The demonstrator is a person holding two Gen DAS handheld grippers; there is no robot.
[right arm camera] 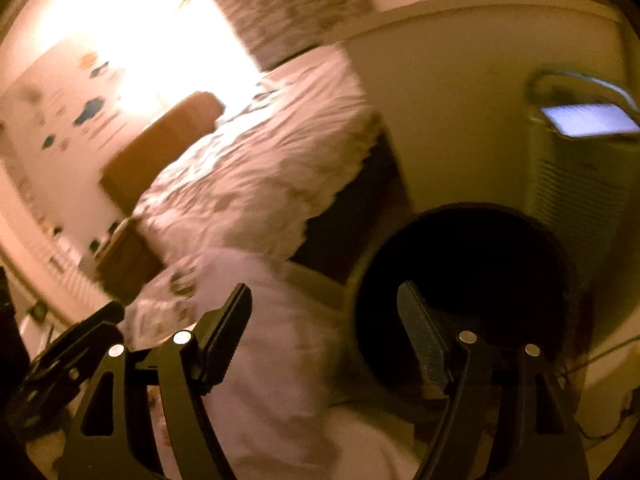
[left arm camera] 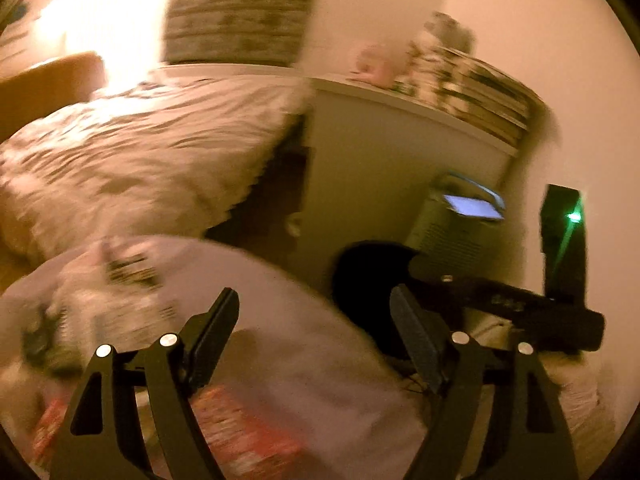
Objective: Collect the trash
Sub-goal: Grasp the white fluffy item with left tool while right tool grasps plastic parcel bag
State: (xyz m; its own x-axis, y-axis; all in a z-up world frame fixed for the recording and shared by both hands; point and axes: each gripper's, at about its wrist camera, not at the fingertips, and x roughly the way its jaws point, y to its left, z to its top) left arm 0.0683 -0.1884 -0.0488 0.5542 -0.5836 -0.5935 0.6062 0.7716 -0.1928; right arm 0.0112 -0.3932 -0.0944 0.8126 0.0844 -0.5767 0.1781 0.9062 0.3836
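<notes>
Pale plastic bag (left arm camera: 280, 340) sits low under both claws, with red wrappers (left arm camera: 236, 436) and other trash inside. The left claw (left arm camera: 316, 340) and right claw (right arm camera: 324, 332) both stand wide apart, holding nothing. Go slowly, and look for the next scrap.

The trash bag (left arm camera: 280, 320) is translucent pale pink, with red printed packaging (left arm camera: 240, 432) showing through. The bedspread (left arm camera: 140, 152) is white with faint pattern. The bin (right arm camera: 472, 280) is black.

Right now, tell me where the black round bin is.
The black round bin sits low in the right wrist view, between the translucent trash bag and the grey appliance.
</notes>
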